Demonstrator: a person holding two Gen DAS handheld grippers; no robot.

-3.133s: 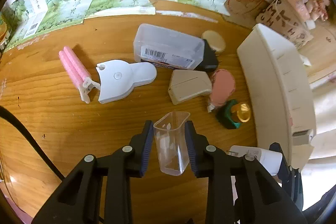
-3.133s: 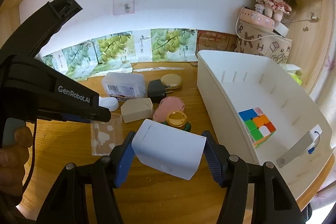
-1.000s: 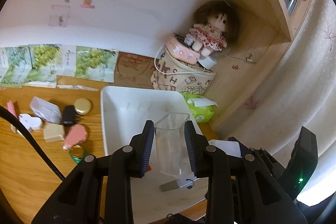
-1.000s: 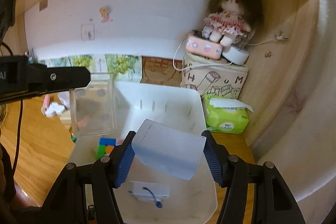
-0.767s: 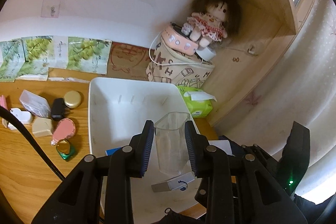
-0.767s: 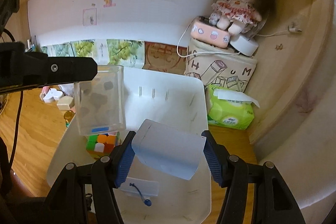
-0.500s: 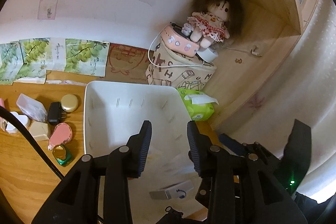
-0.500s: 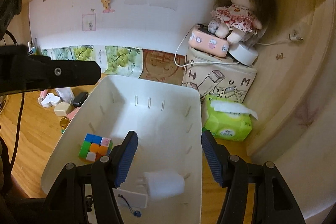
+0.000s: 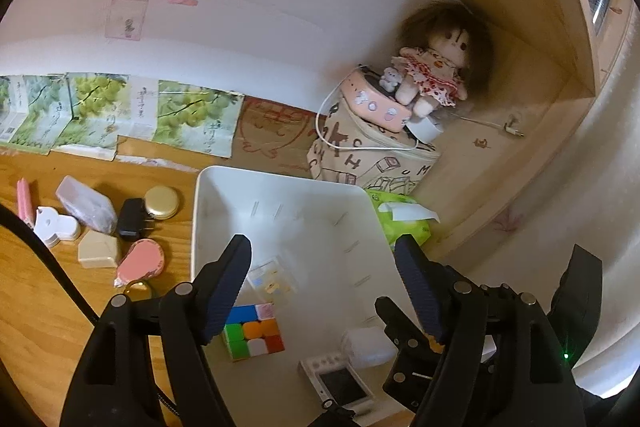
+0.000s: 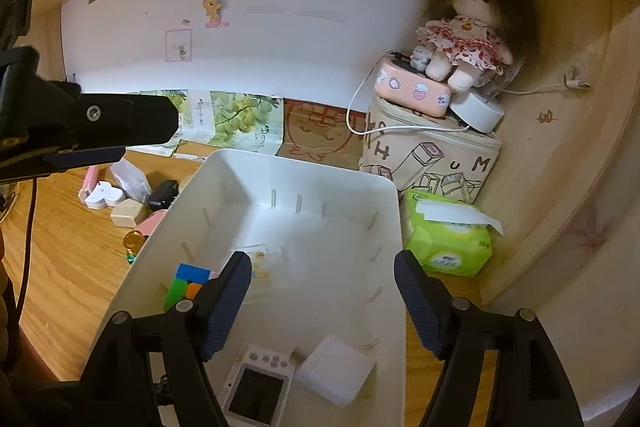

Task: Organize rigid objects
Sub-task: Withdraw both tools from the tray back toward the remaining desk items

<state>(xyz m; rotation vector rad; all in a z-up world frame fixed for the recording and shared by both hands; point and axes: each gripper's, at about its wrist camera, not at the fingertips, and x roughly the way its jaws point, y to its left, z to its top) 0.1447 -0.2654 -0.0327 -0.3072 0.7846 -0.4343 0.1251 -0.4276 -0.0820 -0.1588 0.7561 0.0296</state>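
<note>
Left gripper (image 9: 322, 279): your tongs are spread wide and hold nothing; the clear plastic cup (image 9: 272, 279) they carried a second ago now lies on its side in the white bin (image 9: 280, 183).
Right gripper (image 10: 322, 291): likewise spread wide and empty; its white block (image 10: 336, 371) has dropped to the near end of the bin floor.
Bin contents: cup beside the colour cube (image 9: 252, 331); block beside a small white handheld device with a dark screen (image 10: 256, 387) (type not clear).
Meaning for task: two deliveries done; you are free to fetch more.
Still outside, left of the bin: black plug adapter (image 9: 132, 219), gold round tin (image 9: 162, 202), beige case (image 9: 99, 254), pink case (image 9: 141, 263), clear packet (image 9: 86, 203), white dispenser (image 9: 56, 230).
Writing: letters H, U, M on the printed bag (image 10: 436, 159) behind the bin; Chinese characters on the grape-print cartons (image 9: 192, 117), too small to read.
</note>
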